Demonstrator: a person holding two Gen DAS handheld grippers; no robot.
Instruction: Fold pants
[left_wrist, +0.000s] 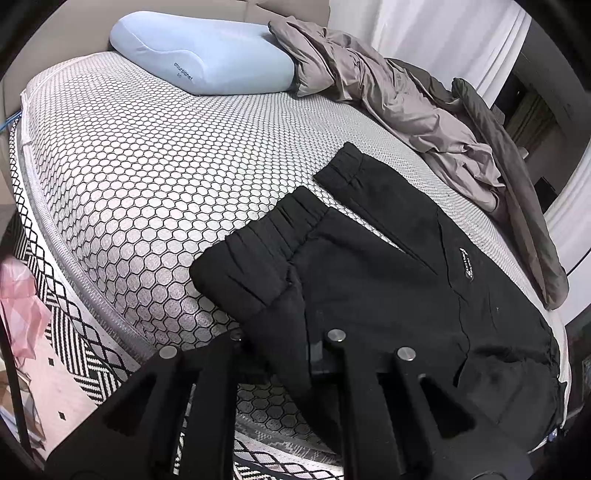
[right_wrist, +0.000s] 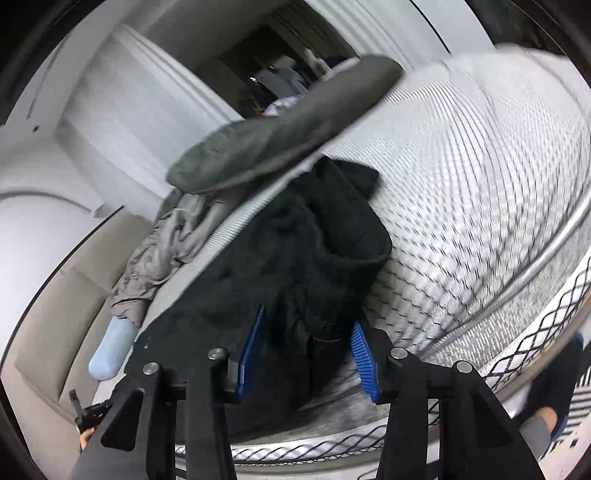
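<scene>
The left gripper (left_wrist: 284, 350) has its jaws drawn almost together on a fold of the black pants (left_wrist: 388, 280), pinching the cloth just below the elastic waistband (left_wrist: 258, 251). The right gripper (right_wrist: 306, 354) stands with its jaws partly apart; the blue ribbed pads (right_wrist: 364, 358) flank a bunched dark fold of the pants (right_wrist: 295, 266), and whether they press on it cannot be told through the blur.

The mattress (left_wrist: 147, 177), covered in a grey honeycomb pattern, fills most of the left wrist view, and its far and left portions lie bare. The pants rest on its near right part, spread flat, with a second gathered band (left_wrist: 343, 166) pointing toward the head of the bed and a small label (left_wrist: 466, 264) on the upper layer. The garment's lower portion reaches the near right rim of the mattress.

A crumpled grey duvet (left_wrist: 388, 92) lies along the far right side, its edge hanging over the bed, near but apart from the pants. A pale blue pillow (left_wrist: 207, 55) sits at the head, well away. A black-and-white rug (left_wrist: 74, 332) shows below the mattress's left rim. In the right wrist view a person's foot (right_wrist: 550, 387) stands by the bed.
</scene>
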